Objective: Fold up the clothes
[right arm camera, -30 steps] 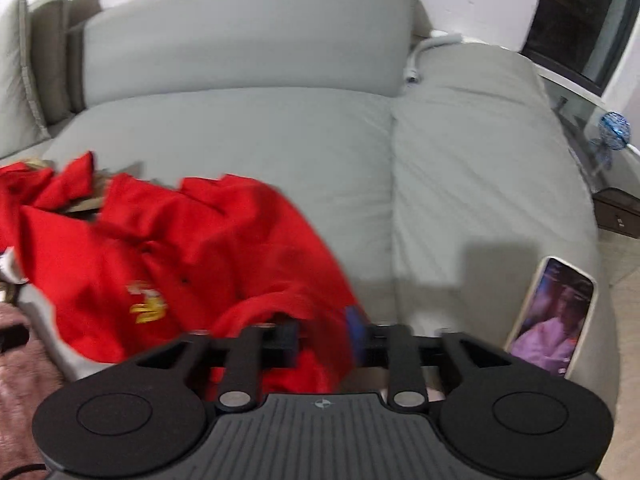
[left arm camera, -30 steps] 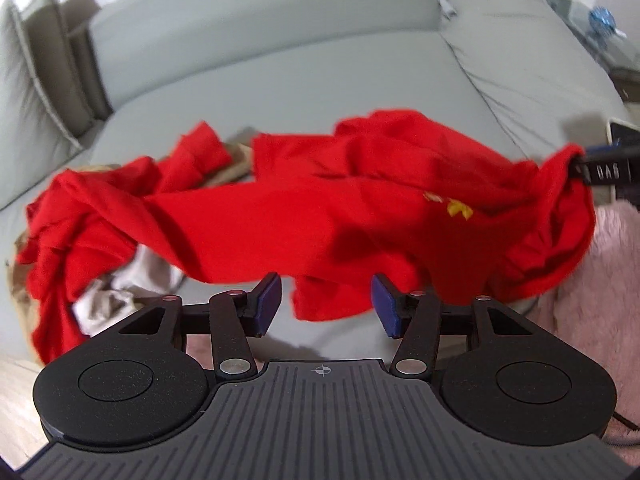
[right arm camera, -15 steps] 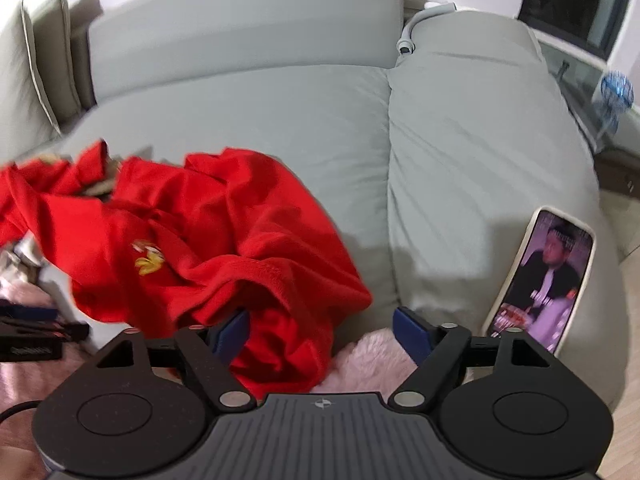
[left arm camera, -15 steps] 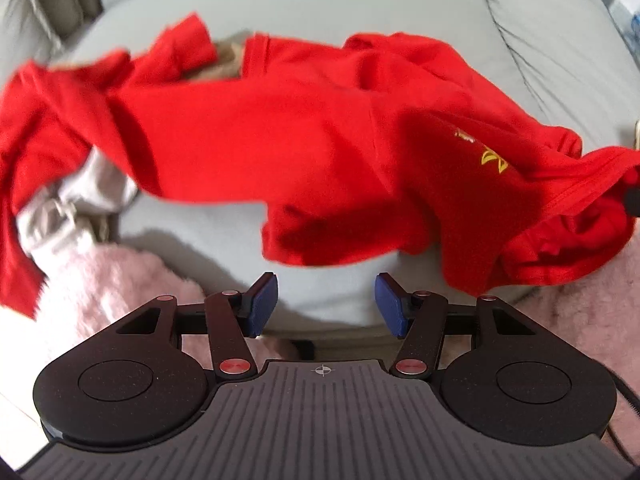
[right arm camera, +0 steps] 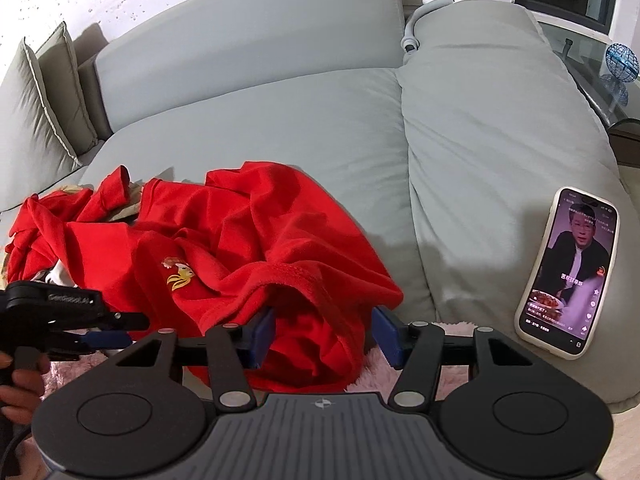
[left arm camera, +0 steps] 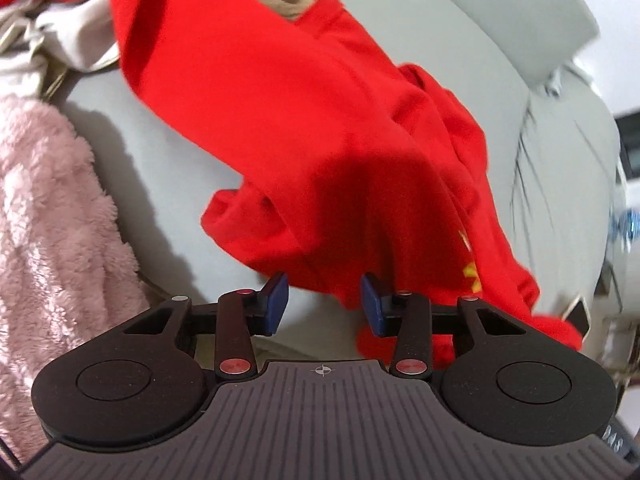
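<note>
A red shirt with a small yellow emblem lies crumpled on the grey sofa seat. My right gripper sits at the shirt's near edge. A bunched fold of red cloth lies between its blue pads, and the jaws are closing without a visible pinch. In the left wrist view the same red shirt fills the middle. My left gripper hovers at its lower hem, jaws closing, with the hem's edge just above the gap and not pinched. The left gripper also shows at the left of the right wrist view.
A lit phone leans on the right sofa cushion. A fluffy pink blanket covers the near sofa edge. Beige and white garments lie under the shirt's far end. A glass side table with a blue ball stands at far right.
The right gripper let go of the red cloth and opened, then narrowed around a fold. The left gripper rolled, dropped toward the shirt's hem, and its jaws narrowed.
</note>
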Demonstrator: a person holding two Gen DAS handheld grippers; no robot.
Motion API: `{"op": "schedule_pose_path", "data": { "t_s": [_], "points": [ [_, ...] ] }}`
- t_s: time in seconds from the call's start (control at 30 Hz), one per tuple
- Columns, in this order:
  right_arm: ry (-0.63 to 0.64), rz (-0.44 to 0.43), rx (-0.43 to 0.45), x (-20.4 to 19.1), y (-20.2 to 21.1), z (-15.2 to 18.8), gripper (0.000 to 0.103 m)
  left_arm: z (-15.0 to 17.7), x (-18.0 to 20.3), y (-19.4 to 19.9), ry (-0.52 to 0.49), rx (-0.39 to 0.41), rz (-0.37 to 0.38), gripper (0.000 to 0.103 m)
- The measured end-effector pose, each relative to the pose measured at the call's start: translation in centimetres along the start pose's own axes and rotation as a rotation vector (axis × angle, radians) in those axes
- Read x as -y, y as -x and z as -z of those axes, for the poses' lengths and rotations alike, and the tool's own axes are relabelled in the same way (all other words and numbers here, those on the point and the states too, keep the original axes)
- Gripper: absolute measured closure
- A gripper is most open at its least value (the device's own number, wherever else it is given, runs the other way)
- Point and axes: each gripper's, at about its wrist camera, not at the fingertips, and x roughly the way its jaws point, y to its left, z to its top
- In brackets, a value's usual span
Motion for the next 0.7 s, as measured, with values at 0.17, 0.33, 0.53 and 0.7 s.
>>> {"op": "schedule_pose_path", "data": {
  "t_s": [0.17, 0.33, 0.53, 0.7],
  "points": [
    [-0.012, 0.002, -0.011, -2.3, -2.2, -0.9, 0.047, -0.1, 0.3, 0.5, -0.045, 0.096, 0.04, 0.059],
    [-0.029, 0.001, -0.017, -2.3, -3.0, -0.7, 0.047, -0.9, -0.1, -0.2, -0.047, 0.095, 0.055, 0.058],
    [-0.036, -0.004, -0.024, -2.4, -3.1, -0.6, 0.047, -0.5, -1.1, -1.3, -0.011, 0.096, 0.09, 0.056],
    [-0.038, 0.007, -0.025, -2.3, -2.8, -0.5, 0.047, -0.2, 0.0, -0.6, -0.078, 0.138, 0.176, 0.067]
  ]
}}
